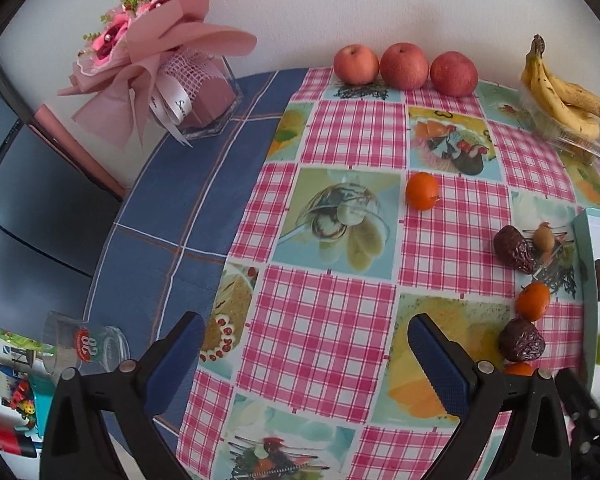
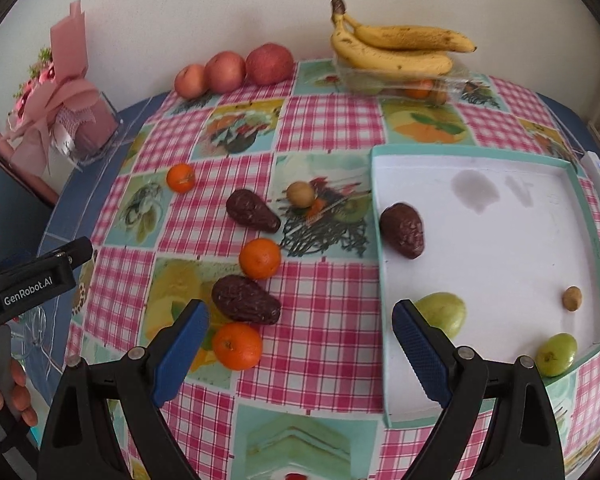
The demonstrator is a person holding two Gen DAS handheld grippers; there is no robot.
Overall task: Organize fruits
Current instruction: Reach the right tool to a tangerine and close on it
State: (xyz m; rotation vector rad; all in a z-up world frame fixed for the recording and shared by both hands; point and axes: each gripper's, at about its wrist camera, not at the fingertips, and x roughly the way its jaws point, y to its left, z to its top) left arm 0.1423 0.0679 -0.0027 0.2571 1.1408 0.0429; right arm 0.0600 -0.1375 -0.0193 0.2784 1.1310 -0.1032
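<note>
A white tray with a teal rim point(image 2: 384, 280) lies at the right of the table. It holds a dark date point(image 2: 402, 230), two green fruits point(image 2: 446, 312) point(image 2: 556, 354) and a small brown nut point(image 2: 572, 298). On the cloth lie three oranges point(image 2: 237, 346) point(image 2: 260, 258) point(image 2: 181, 178), two dates point(image 2: 244, 300) point(image 2: 252, 211) and a brown nut point(image 2: 300, 195). My right gripper point(image 2: 300, 344) is open and empty above the cloth, between the nearest orange and the tray. My left gripper point(image 1: 306, 354) is open and empty over the table's left part.
Three red apples point(image 1: 404, 66) line the back wall. Bananas point(image 2: 396, 46) rest on a clear plastic box point(image 2: 404, 84) at the back. A pink bouquet in a glass vase point(image 1: 172, 76) stands at the back left. A glass point(image 1: 84, 346) lies at the left edge.
</note>
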